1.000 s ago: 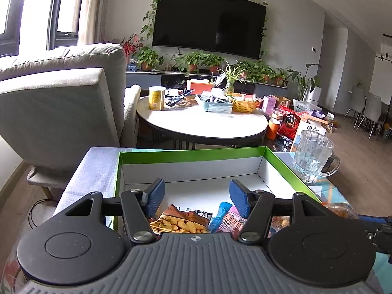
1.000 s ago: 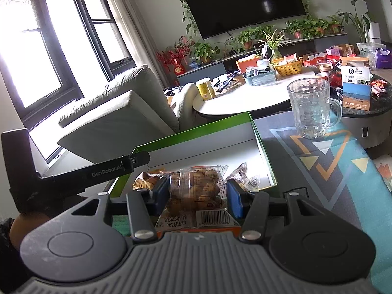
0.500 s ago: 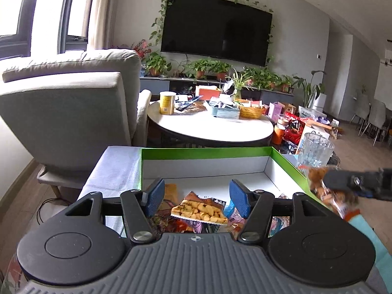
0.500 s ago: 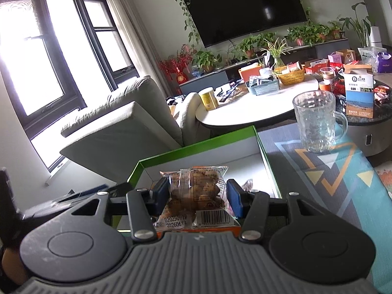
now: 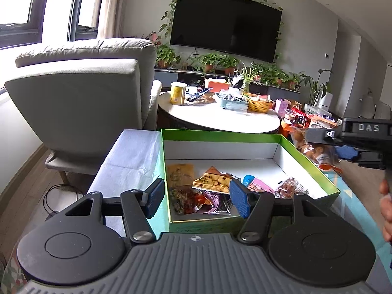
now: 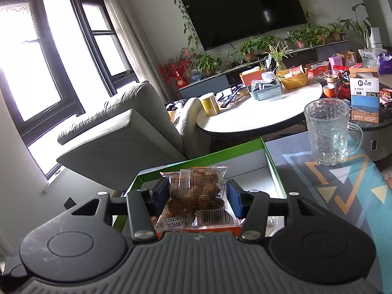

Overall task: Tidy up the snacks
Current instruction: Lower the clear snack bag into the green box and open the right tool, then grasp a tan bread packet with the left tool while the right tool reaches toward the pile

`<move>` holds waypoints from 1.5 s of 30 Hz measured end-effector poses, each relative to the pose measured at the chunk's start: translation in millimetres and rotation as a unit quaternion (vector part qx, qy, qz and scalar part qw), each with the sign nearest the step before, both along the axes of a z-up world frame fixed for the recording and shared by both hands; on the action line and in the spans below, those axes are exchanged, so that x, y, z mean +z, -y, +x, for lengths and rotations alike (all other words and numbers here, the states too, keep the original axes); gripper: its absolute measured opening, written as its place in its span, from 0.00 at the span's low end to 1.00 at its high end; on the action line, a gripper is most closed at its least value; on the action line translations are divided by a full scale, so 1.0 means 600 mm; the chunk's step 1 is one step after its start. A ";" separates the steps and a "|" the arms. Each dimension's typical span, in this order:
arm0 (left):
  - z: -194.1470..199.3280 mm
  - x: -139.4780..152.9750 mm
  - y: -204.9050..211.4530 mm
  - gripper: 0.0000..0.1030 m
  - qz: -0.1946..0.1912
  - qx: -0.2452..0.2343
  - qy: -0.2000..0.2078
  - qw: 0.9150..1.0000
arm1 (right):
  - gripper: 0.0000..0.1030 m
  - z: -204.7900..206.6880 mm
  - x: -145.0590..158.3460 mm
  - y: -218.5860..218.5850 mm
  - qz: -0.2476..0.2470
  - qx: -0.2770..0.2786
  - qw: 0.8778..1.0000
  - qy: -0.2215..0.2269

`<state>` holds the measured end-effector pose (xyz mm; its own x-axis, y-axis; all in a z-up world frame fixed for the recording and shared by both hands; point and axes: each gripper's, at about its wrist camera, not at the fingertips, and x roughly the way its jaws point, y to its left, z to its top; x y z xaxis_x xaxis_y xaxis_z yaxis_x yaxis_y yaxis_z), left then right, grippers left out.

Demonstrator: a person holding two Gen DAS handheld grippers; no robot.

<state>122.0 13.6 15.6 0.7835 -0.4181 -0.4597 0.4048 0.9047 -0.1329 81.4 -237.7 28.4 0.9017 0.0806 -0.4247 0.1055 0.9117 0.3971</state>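
Right gripper (image 6: 193, 196): clamped on a clear-wrapped pastry packet (image 6: 196, 196), blue pads pressing both long sides, packet standing on end with its barcode end toward the camera and its sealed top edge pointing forward. Directly ahead of and below that packet: the green box (image 6: 272, 161), white inside, its far wall and right-hand rim visible past the wrapper. From the left wrist view, same packet (image 5: 311, 147) seen hanging beyond the box's right rim, not yet over the interior; so the relation to close: packet to the right of the box opening, box to the left of the loaded tongs. Judged next move: carry leftward over the rim, then release. Left gripper (image 5: 193, 197): parted, nothing between the pads, poised at the near edge of the box above loose snack packets (image 5: 210, 183) gathered in the near half. Far half of the box floor bare, judged the better drop zone. Right hand clearly the one placed to act; left hand idle. Glass mug (image 6: 328, 132) standing well right of the box, clear of the likely path.
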 end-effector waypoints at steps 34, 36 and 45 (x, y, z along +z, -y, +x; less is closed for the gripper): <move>-0.040 -0.036 0.026 0.54 0.017 -0.047 -0.053 0.997 | 0.42 -0.042 -0.035 0.022 0.008 -0.041 0.998 -0.043; -0.040 -0.041 0.036 0.54 0.016 -0.055 -0.065 0.996 | 0.42 -0.054 -0.035 0.024 0.008 -0.040 0.998 -0.041; -0.041 -0.070 0.102 0.69 0.046 -0.086 -0.094 0.991 | 0.42 -0.090 -0.047 0.041 0.005 -0.049 0.998 -0.047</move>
